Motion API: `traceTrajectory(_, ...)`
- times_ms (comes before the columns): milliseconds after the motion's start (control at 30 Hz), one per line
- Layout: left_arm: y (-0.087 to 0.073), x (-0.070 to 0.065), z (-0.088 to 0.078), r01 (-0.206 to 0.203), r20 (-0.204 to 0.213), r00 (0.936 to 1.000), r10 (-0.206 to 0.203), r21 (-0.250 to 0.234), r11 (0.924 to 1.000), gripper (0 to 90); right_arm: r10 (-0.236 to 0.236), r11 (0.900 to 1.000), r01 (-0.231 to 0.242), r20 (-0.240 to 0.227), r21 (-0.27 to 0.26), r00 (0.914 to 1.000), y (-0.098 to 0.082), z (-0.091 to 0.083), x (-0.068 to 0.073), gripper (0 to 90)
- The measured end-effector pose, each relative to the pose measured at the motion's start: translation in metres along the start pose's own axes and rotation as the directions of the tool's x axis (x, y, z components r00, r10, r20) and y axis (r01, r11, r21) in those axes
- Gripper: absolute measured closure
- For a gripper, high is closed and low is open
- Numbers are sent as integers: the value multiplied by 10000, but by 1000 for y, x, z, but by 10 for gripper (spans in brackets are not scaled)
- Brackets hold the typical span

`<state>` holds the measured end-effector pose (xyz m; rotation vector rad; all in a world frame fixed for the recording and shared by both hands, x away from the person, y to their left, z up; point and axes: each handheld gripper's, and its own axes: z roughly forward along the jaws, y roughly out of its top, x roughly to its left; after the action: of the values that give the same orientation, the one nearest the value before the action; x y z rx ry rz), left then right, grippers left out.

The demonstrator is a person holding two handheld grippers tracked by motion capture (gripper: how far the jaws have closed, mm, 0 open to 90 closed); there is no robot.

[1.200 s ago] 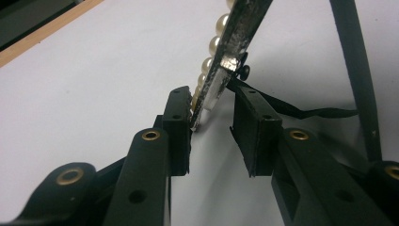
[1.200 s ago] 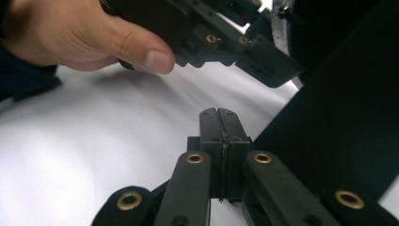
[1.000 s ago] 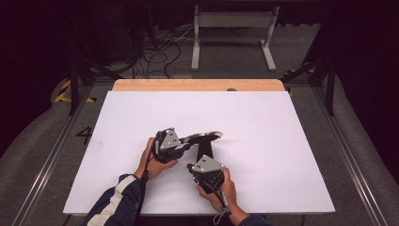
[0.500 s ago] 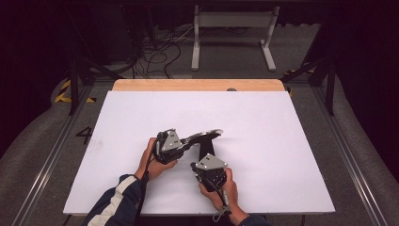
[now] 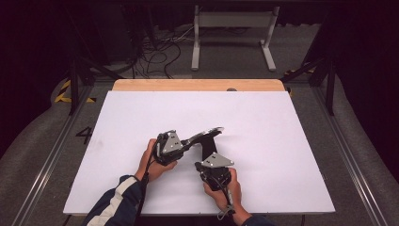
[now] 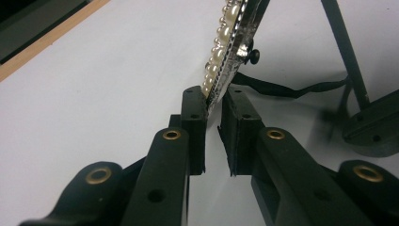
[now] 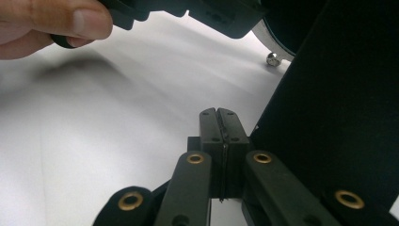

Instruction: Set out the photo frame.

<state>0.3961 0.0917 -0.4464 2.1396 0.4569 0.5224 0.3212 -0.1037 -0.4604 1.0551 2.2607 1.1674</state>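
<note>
picture frame (image 6: 229, 56), pearl-edged, pinched at its rim by left tool (image 6: 214, 104), jaws just closing; right tool (image 7: 219, 113) shut, empty. thin grip, frame could twist out onto tabletop (image 5: 291, 141).

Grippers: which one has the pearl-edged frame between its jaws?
The left gripper, its jaws just closing on the pearl-edged frame; the right gripper's are pressed together.

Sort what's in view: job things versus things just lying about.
Job: pearl-edged frame; left tongs, just been closing, clamped on its edge; right tongs, shut beside its black back.
Lying about: floor cables; white metal stand.
</note>
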Motion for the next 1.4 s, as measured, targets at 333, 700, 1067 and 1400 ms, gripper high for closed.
traceTrajectory(333,1,-2,-2,-131,102,9999,130,106,9999,802,41,9999,-41,9,114,10000,-2,-4,-6,900)
traceTrajectory(700,2,-6,-4,-340,205,9992,337,151,9993,802,40,9999,-41,6,133,10000,-3,-8,-16,900)
traceTrajectory(1067,4,-9,-6,-492,442,9979,484,175,9986,801,231,9996,-231,-15,171,9997,-4,-13,-30,900)
traceTrajectory(1400,5,-11,-5,-390,595,9975,387,44,9992,789,171,9996,-169,-130,207,9998,-3,-15,-38,900)
